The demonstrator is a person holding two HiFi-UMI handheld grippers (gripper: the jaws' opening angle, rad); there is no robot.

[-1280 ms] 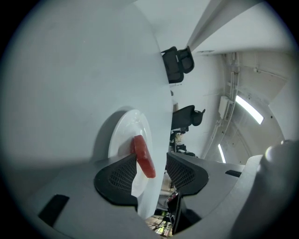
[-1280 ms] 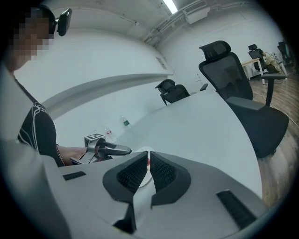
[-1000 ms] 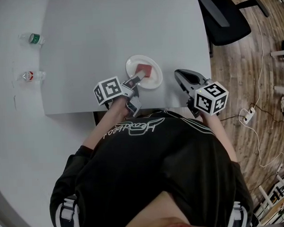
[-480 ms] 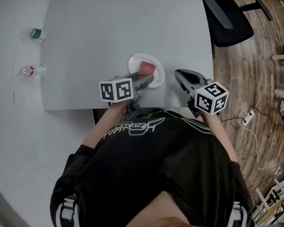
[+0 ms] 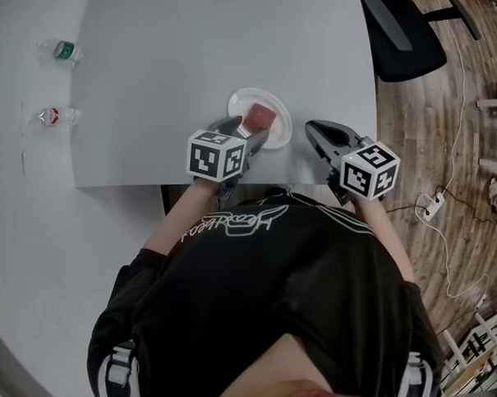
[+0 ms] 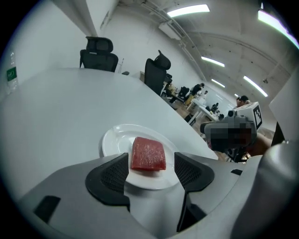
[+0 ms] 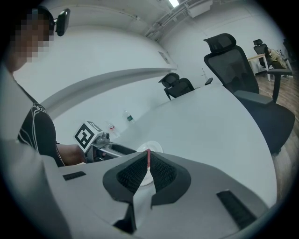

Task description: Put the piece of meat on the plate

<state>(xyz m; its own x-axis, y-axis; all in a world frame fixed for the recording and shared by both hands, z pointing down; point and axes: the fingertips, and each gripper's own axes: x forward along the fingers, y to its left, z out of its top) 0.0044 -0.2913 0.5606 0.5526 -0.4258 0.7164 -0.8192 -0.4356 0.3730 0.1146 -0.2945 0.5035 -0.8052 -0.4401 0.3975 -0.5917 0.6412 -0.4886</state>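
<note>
At the near edge of the bench (image 5: 184, 48), right in front of me, the white plate (image 5: 281, 126) sits with the meat (image 5: 261, 116) lying flat on it. It is a red, roughly square slab, resting wholly inside the rim.

My left tongs (image 5: 247, 133) hang over the near side of the plate, tilted down toward it. In the left gripper view the tongs (image 6: 151, 161) are released. The jaws have just been opening and now stand wide, one dark pad on each side of the meat (image 6: 148, 153). A sliver of white plate (image 6: 114, 137) shows between each pad and the slab, so neither pad presses on it and the meat lies free.

My right tongs (image 5: 311, 131) sit near the bench edge, to the right of the plate and not touching it. In the right gripper view they (image 7: 148, 161) are clenched on nothing — the pads meet at the tips, and the plate and a thin streak of red show beyond them.

Far off on the left of the bench stand two small bottles (image 5: 59, 50), one with a green label and one with red, well apart from the plate. A black chair (image 5: 401, 30) stands on the wooden floor (image 5: 468, 143) to the right of the bench.
</note>
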